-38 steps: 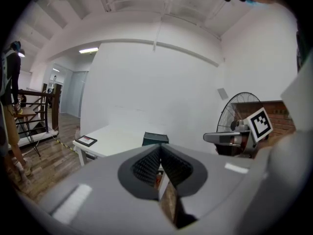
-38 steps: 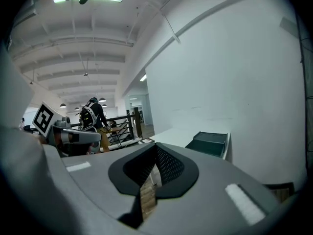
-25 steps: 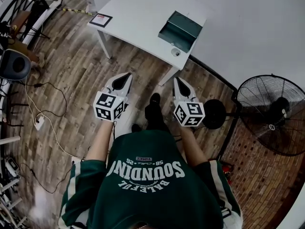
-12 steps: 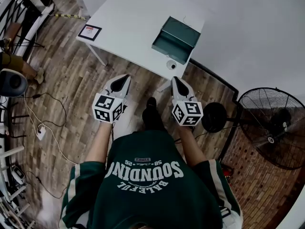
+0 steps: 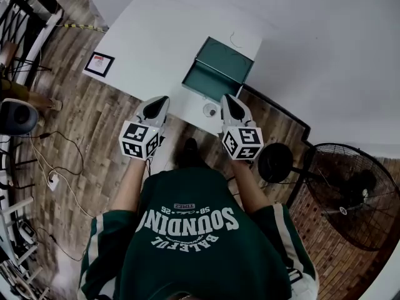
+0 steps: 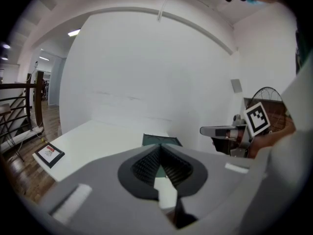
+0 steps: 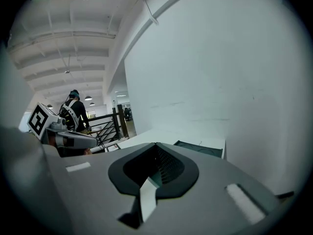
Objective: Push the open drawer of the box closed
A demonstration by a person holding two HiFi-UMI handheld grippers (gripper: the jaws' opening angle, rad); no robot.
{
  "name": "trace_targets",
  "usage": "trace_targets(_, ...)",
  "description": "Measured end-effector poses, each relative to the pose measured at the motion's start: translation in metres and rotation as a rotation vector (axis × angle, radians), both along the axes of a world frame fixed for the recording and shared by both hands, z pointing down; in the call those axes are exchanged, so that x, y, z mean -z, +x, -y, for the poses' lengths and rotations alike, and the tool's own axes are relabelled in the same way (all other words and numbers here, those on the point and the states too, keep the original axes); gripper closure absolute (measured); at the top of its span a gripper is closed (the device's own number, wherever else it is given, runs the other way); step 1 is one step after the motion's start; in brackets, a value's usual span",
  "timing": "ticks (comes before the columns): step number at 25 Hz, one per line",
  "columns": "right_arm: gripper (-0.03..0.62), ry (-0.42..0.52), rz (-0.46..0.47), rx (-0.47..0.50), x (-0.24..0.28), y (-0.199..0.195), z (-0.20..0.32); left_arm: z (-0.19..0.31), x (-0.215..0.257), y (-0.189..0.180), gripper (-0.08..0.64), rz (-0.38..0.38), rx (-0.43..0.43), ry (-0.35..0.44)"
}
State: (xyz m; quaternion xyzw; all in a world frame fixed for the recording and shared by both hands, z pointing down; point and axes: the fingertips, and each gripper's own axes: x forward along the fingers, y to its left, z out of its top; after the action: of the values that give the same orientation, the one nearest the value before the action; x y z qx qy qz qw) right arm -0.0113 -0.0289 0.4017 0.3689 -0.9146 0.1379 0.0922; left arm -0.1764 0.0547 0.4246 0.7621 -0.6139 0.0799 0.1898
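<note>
Box: the green box (image 5: 226, 62) sits on the white table (image 5: 144, 45), near the corner beside the wall.
Drawer: the drawer (image 5: 201, 85) stands pulled out of the box, toward the person.
Left gripper: the left gripper (image 5: 162, 100) has its jaws together with nothing between them, and is held at the table's near edge, left of the drawer and apart from it.
Right gripper: the right gripper (image 5: 226, 99) also has its jaws pressed together and empty, just off the drawer's front right corner and clear of it.
Between them: a small round object (image 5: 210, 110) lies on the table edge.
Elsewhere: a framed card (image 5: 99, 64) lies on the table's far left; a standing fan (image 5: 350, 195) is on the floor, right.
</note>
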Motion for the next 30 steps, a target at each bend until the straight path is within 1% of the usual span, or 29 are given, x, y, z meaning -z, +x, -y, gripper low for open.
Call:
trace_targets(4, 0.591, 0.014, -0.002, 0.016, 0.0, -0.002, 0.035, 0.031, -0.004, 0.004, 0.508, 0.005, 0.003, -0.01)
trace_targets(9, 0.591, 0.021, 0.009, 0.014, -0.003, -0.002, 0.06, 0.054, -0.008, 0.006, 0.508, 0.015, -0.008, -0.021)
trace_targets(15, 0.591, 0.003, 0.007, -0.001, -0.012, -0.001, 0.069, 0.068, -0.016, 0.01, 0.508, 0.012, -0.036, -0.041)
trace_targets(20, 0.591, -0.011, -0.006, -0.018, -0.022, 0.004, 0.068, 0.074, -0.032, 0.02, 0.508, -0.009, -0.084, -0.066)
trace_targets(23, 0.591, -0.021, -0.018, -0.028, -0.029, 0.007, 0.066, 0.073, -0.048, 0.029, 0.508, -0.026, -0.111, -0.093)
trace_targets(27, 0.591, -0.046, -0.041, -0.048, -0.041, 0.012, 0.063, 0.072, -0.076, 0.044, 0.508, -0.057, -0.162, -0.154)
trace_targets(30, 0.591, -0.067, -0.053, -0.058, -0.052, 0.016, 0.061, 0.072, -0.099, 0.054, 0.508, -0.073, -0.182, -0.198)
